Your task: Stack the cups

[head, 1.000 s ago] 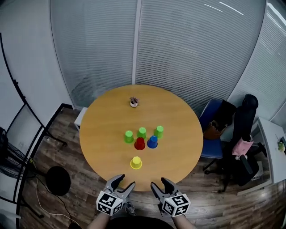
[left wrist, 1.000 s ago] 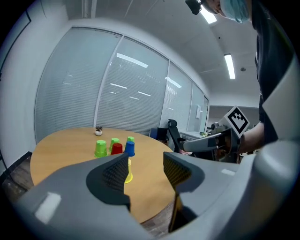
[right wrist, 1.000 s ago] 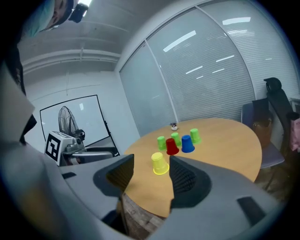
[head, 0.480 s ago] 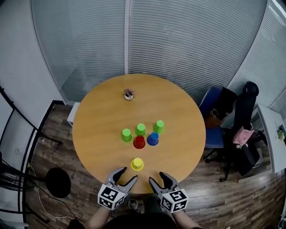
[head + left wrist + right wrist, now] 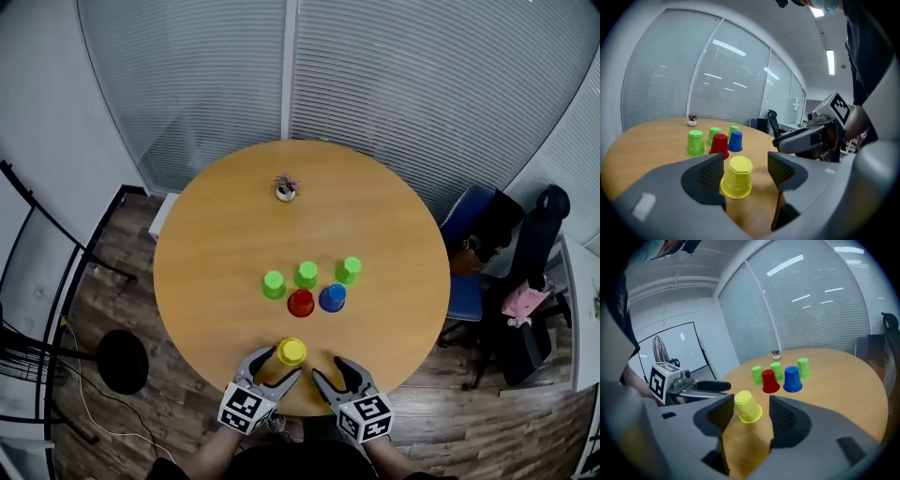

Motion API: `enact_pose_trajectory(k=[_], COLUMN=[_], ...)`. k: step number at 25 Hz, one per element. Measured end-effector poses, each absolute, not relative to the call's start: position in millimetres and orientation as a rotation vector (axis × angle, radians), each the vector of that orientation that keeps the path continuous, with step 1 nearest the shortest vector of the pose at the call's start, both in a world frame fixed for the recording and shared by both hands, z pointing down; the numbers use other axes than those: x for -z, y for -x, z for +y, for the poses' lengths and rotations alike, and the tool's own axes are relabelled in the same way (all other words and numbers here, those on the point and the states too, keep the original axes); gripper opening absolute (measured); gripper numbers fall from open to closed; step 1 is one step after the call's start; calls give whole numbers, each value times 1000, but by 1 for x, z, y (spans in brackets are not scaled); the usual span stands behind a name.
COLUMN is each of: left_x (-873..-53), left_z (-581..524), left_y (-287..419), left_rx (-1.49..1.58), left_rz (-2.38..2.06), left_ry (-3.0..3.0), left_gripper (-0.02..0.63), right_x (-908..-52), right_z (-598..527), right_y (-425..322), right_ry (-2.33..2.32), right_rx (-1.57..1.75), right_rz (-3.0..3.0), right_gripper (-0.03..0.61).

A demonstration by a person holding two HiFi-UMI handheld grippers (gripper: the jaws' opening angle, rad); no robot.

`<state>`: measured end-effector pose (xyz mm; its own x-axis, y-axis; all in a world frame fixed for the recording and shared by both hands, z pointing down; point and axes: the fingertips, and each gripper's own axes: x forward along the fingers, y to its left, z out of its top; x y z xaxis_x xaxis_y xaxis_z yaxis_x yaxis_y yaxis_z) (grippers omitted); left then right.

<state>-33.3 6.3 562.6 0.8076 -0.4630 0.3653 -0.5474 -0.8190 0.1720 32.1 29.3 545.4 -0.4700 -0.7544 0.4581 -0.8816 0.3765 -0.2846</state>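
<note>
A yellow cup [image 5: 292, 352] stands upside down near the front edge of the round wooden table [image 5: 216, 272]. My left gripper [image 5: 275, 367] reaches over that edge, and its jaws are opening. The yellow cup [image 5: 737, 176] sits between the jaws with a gap on each side. My right gripper [image 5: 331, 371] hovers open at the table edge, just right of the cup, with nothing in it. Farther in stand a red cup [image 5: 301, 303], a blue cup [image 5: 332, 298] and three green cups [image 5: 274, 284] [image 5: 307, 275] [image 5: 349, 270], all upside down. The right gripper view shows the yellow cup [image 5: 748, 407] ahead of its jaws.
A small potted plant [image 5: 286, 188] stands at the table's far side. A blue chair [image 5: 473, 253] and a black chair [image 5: 536, 244] stand to the right. A black floor stand [image 5: 122, 361] is at the left. Glass walls with blinds run behind.
My left gripper has moved forward over the table edge until its jaws flank the yellow cup, and they have spread wider. The right gripper has kept its place and opening.
</note>
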Motion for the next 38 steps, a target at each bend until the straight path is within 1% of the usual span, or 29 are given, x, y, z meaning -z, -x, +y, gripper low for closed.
enact_pose_trajectory(k=[15, 16, 17, 20, 28, 38], left_x=[-621, -623, -624, -626, -611, -619], left_z=[-14, -15, -16, -20, -53, -74], left_y=[16, 15, 15, 15, 29, 39], left_rx=[-695, -700, -701, -697, -655, -650], left_rz=[-787, -792, -795, -819, -948, -1021], left_ry=[-2713, -2709, -2709, -2699, -2684, -2625], left_gripper=[281, 273, 252, 245, 244, 245], right_x=[-569, -570, -571, -571, -570, -575], right_z=[6, 4, 3, 0, -11, -28], right_y=[-41, -42, -43, -45, -47, -41], right_ry=[-1319, -1315, -1310, -1304, -1290, -1224], right_rx=[-777, -778, -779, -779, -776, -736], right_rz=[-2378, -2379, -2379, -2380, -2398, -2413], right_gripper=[206, 206, 206, 206, 206, 206])
